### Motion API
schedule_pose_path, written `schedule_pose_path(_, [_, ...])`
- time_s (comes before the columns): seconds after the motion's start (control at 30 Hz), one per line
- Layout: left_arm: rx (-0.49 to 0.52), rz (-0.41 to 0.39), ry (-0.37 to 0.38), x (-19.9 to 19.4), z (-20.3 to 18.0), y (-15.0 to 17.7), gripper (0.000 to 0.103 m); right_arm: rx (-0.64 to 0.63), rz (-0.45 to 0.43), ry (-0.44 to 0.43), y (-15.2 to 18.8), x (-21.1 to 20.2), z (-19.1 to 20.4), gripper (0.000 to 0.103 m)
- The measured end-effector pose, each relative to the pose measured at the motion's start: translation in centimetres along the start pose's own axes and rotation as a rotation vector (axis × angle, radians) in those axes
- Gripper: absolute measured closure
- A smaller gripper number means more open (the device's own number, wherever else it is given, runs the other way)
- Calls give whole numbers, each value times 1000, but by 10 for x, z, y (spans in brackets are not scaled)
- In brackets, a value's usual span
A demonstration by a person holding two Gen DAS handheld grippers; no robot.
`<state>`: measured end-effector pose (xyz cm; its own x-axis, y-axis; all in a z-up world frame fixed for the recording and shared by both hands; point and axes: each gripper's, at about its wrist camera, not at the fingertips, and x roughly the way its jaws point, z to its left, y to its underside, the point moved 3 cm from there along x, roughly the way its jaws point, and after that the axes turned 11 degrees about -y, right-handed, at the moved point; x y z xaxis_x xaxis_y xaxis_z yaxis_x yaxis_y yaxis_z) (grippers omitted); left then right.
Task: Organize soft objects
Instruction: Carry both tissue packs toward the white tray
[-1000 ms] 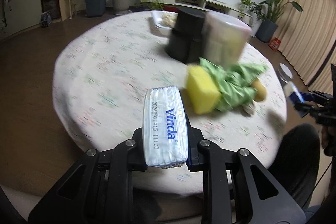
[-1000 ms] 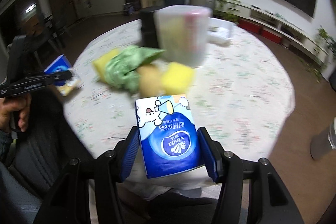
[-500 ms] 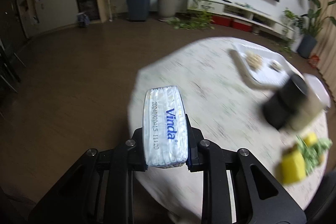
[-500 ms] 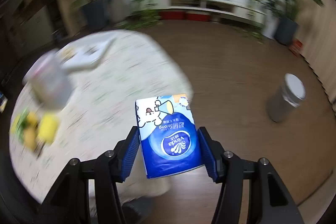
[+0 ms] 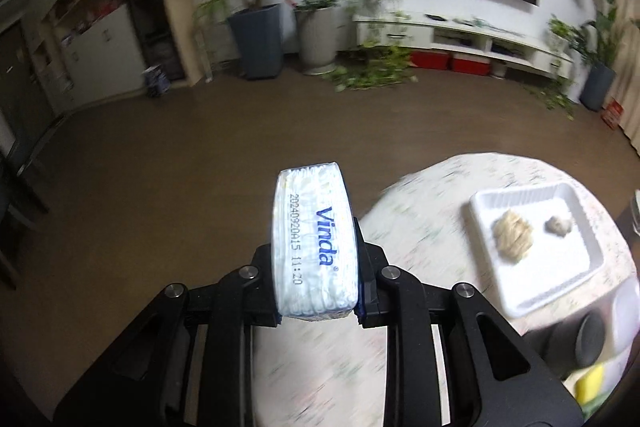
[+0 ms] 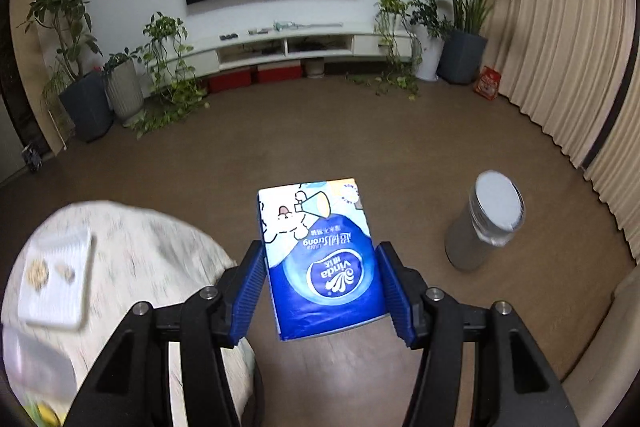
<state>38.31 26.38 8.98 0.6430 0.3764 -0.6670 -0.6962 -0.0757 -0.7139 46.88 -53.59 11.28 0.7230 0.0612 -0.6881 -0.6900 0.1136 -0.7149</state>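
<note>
My left gripper is shut on a Vinda tissue pack, held on edge with its white side and date stamp up, over the table's left edge. My right gripper is shut on a second Vinda tissue pack, blue face up, held above the floor off the table's right edge. A yellow sponge shows at the lower right of the left wrist view.
A round table with a patterned cloth carries a white tray holding two beige lumps, also in the right wrist view. A black container stands near it. A grey bin stands on the brown floor at right.
Both grippers have swung away from the table's middle, left one leftward, right one rightward, each still holding its pack. The sponge and green cloth have slid out of view.
</note>
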Motion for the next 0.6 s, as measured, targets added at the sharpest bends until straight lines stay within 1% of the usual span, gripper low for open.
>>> schedule_pose_path(0.03, [21, -3, 18, 3, -14, -7, 81, -22, -4, -13, -14, 11, 16, 45])
schedule_pose_path(0.1, [78, 1, 67, 12, -50, -19, 81, -63, 0, -27, -27, 28, 43, 45])
schedule_pose_path(0.17, [145, 5, 109, 21, -86, -23, 81, -115, 6, -68, -40, 50, 81, 45])
schedule_pose_path(0.23, [221, 7, 157, 27, -123, -24, 81, -172, 21, -110, -45, 69, 118, 45])
schedule_pose_path(0.3, [271, 4, 198, 29, -153, -24, 81, -233, 39, -150, -43, 85, 155, 45])
schedule_pose_path(0.43, [363, 5, 293, 30, -204, -15, 81, -369, 88, -257, -23, 115, 236, 45])
schedule_pose_path(0.47, [386, 8, 303, 32, -213, -12, 81, -411, 105, -305, -13, 122, 260, 45])
schedule_pose_path(0.53, [440, 29, 332, 36, -232, -4, 81, -472, 134, -359, 2, 129, 291, 45])
schedule_pose_path(0.6, [478, 37, 337, 40, -243, 5, 81, -576, 168, -408, 27, 136, 329, 45])
